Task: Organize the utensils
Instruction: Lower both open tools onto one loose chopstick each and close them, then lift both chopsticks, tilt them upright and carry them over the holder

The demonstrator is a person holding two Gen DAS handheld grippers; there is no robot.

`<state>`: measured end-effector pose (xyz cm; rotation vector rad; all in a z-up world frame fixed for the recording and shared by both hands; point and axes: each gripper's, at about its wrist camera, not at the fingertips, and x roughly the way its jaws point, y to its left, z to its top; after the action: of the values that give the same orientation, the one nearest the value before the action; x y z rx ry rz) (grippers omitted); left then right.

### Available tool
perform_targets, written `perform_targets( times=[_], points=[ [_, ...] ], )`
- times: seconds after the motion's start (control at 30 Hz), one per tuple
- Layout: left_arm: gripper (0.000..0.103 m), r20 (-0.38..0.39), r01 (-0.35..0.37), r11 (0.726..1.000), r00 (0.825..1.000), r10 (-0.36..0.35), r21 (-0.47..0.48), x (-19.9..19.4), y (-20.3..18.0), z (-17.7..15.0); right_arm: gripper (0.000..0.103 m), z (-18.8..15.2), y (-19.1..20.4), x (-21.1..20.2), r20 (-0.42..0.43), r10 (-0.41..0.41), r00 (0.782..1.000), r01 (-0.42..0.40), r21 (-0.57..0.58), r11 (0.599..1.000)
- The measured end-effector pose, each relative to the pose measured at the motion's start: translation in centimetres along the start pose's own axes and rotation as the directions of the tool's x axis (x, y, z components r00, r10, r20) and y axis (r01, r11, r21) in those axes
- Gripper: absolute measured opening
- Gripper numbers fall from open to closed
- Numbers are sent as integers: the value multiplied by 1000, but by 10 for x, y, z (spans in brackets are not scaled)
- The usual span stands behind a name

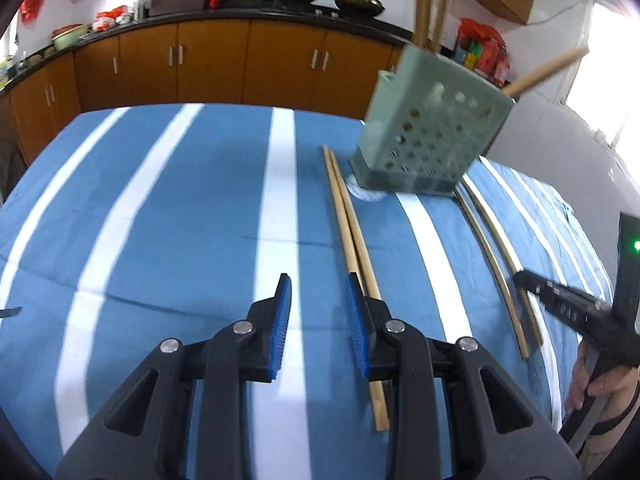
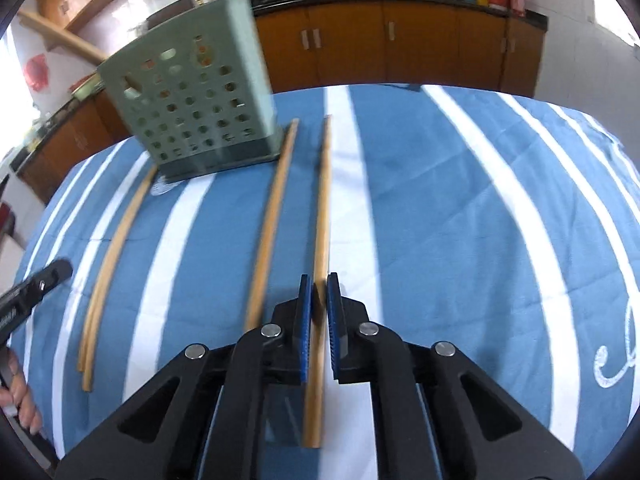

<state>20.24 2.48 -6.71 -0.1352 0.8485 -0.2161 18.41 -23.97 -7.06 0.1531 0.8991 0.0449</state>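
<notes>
The right gripper [image 2: 320, 280] is clamped on one chopstick [image 2: 321, 216], which runs between its blue pads [image 2: 305, 320]. A second chopstick [image 2: 272, 220] lies just to its left on the striped cloth [image 2: 440, 220]. The left gripper [image 1: 318, 284] stands apart over the cloth with nothing between its fingers, a chopstick pair [image 1: 348, 224] just beside it. Beyond stands a green holder [image 2: 192, 116] with chopsticks already inside, then cabinets [image 1: 248, 60].

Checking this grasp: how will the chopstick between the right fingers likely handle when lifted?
The chopstick looks like straight, stiff wood, so it probably won't flex. The right gripper holds it near one end, so the long free end may droop or pivot. It is thin and smooth, so it could slip between the fingers.
</notes>
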Motion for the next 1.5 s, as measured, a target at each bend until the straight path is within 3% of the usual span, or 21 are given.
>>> perform_targets(
  times=[0.27,0.73,0.77,0.9,1.1,1.5],
  points=[
    [21,-50,33,998,998,-30,48,12,-19,-6,8,-2,-10,-3,12,-9,1000,9,6,1000],
    [15,-52,-98,986,993,106,137,31,-37,0,9,-5,-2,-3,14,-8,1000,8,-37,999],
    [9,-50,-114,985,991,121,131,33,-36,1,9,-5,-1,-3,16,-8,1000,9,-40,999],
    [8,-50,-141,984,988,147,111,33,-22,6,8,-4,-3,-2,25,-31,999,32,-58,998],
    [8,-45,-213,976,976,215,32,26,28,13,8,2,-27,-2,37,-77,996,78,-16,997],
    [17,-39,-186,983,982,186,5,23,39,13,9,1,-30,-1,35,-61,998,61,0,998]
  ],
)
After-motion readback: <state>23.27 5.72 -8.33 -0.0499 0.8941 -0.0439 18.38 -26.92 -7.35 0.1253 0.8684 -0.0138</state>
